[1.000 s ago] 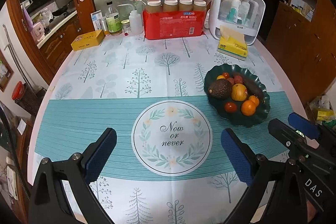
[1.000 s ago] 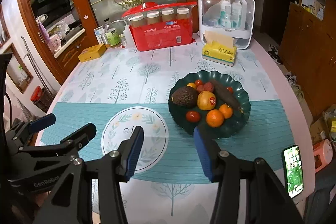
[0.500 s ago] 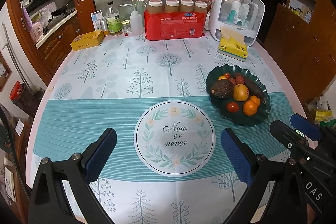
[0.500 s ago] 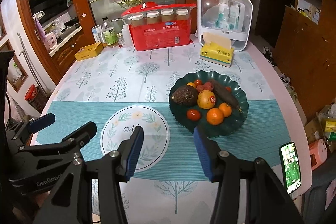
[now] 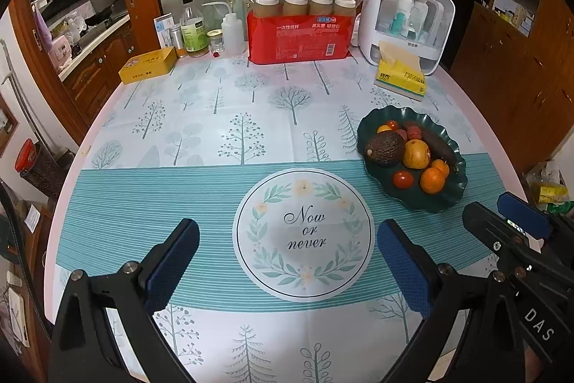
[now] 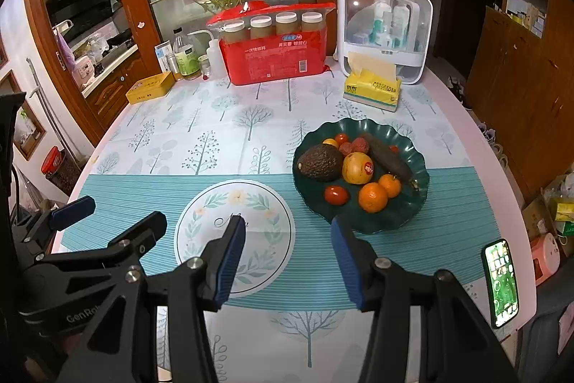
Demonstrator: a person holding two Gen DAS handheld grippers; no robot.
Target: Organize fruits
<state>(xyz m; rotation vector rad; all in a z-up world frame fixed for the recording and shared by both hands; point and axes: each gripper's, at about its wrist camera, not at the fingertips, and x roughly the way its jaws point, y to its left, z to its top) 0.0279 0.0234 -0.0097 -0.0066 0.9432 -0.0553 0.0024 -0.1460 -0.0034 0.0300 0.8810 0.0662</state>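
Observation:
A dark green scalloped plate (image 6: 401, 221) (image 5: 448, 200) sits on the right of the table. It holds an avocado (image 6: 320, 162), a yellow-red apple (image 6: 357, 167), two oranges (image 6: 373, 196), small tomatoes (image 6: 336, 195), lychees and a dark long fruit (image 6: 389, 157). My left gripper (image 5: 287, 252) is open and empty above the round "Now or never" print. My right gripper (image 6: 288, 248) is open and empty, just short of the plate's near edge. Each gripper shows in the other's view.
A red cup package (image 6: 274, 54), a white cosmetics case (image 6: 385, 31), a yellow tissue pack (image 6: 373, 88), bottles (image 6: 186, 58) and a yellow tin (image 6: 150, 88) line the table's far side. A lit phone (image 6: 500, 282) lies at the right front edge.
Both grippers have drawn back and up a little, so the table and plate look slightly farther away. Both stay open. The fruits have not moved.

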